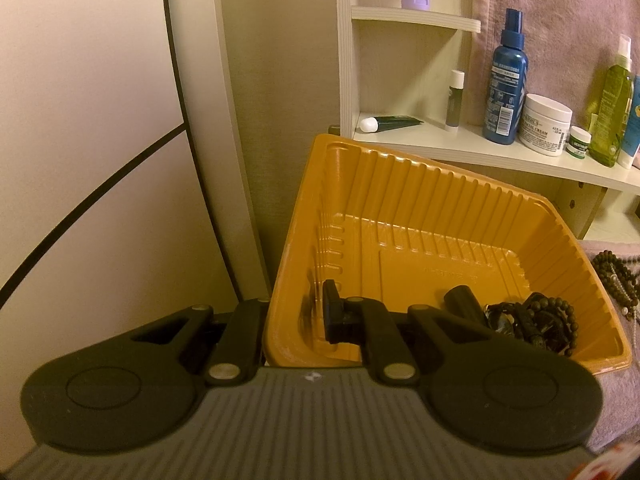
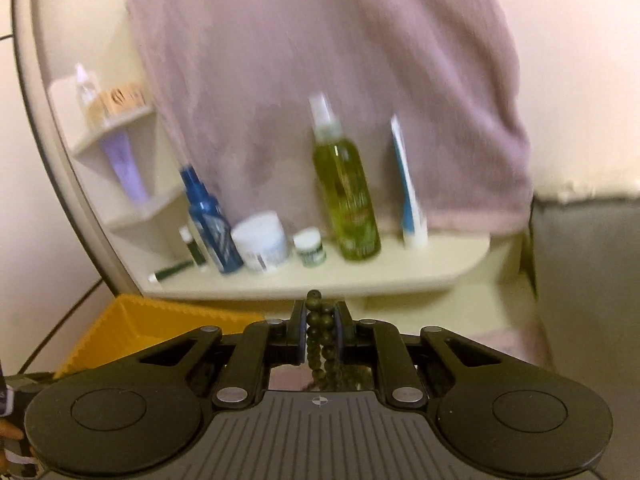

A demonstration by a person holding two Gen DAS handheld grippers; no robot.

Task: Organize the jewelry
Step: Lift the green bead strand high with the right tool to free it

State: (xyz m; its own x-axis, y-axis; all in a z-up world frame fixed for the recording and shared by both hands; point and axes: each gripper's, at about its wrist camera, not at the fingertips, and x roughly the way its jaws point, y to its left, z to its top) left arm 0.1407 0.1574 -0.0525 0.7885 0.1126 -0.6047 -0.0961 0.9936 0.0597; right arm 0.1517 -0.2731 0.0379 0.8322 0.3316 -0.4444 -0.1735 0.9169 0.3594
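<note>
Clamped on the near-left wall of the tray (image 1: 400, 184) is the left gripper (image 1: 296, 320): one finger is seen inside the tray and the other outside it, with the orange wall pinched between them. Inside the tray, at its near-right corner, a heap of dark bracelets (image 1: 536, 320) is seen, with a black cylindrical piece lying just left of the heap. Right of the tray, on a pink cloth (image 1: 612, 412), more bead strands (image 1: 618, 276) are laid out, some dark and some pearl-like. Behind the tray, a pale shelf (image 1: 480, 152) carries a blue spray bottle (image 1: 505, 76), a white cream jar (image 1: 546, 124) and a green bottle (image 1: 614, 108).

In the right wrist view, which is blurred, the right gripper (image 2: 320, 324) is closed on a string of olive-green beads (image 2: 318, 332); the beads are held between the pads, one bead standing above the fingertips and the rest hanging below. The tray's edge is seen to the left of this gripper, well apart from the held beads.
</note>
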